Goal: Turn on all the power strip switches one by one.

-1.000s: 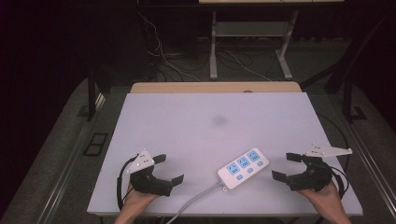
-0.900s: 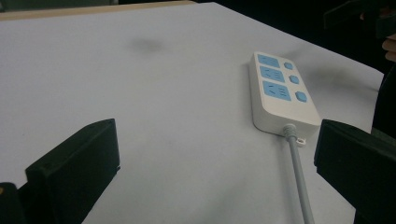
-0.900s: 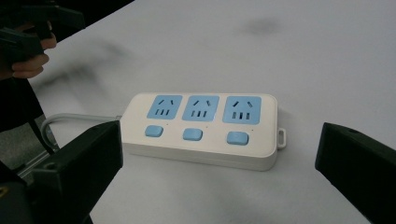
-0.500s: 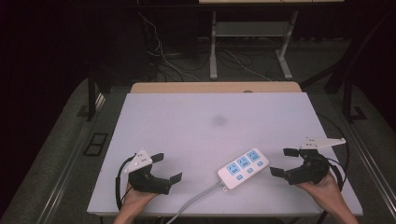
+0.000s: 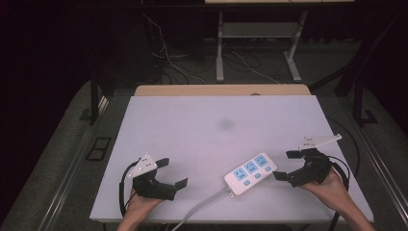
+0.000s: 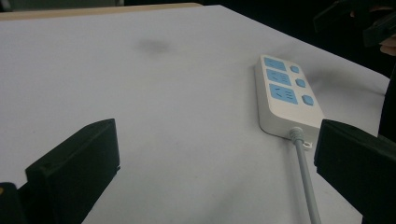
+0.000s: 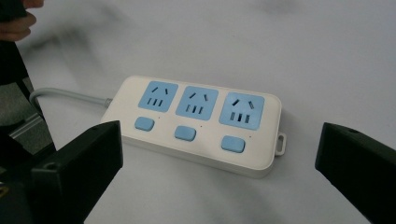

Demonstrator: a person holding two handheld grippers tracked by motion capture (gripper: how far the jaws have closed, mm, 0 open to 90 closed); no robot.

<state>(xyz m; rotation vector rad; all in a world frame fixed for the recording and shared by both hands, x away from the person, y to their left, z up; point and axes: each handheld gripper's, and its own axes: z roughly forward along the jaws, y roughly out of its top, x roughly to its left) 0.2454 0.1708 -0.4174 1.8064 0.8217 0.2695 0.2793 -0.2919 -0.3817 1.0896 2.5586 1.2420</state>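
A white power strip (image 5: pixel 250 173) lies on the table (image 5: pixel 211 130) between two wide-open grippers — left gripper (image 5: pixel 169 173), right gripper (image 5: pixel 286 165).

White three-socket power strip (image 5: pixel 250 173), flat

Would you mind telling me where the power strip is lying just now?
In the high view the power strip lies flat near the table's front edge, right of centre, just left of the open right gripper, its grey cord trailing toward the front.

bare table (image 5: pixel 216 139), power strip (image 5: pixel 250 173) front-right
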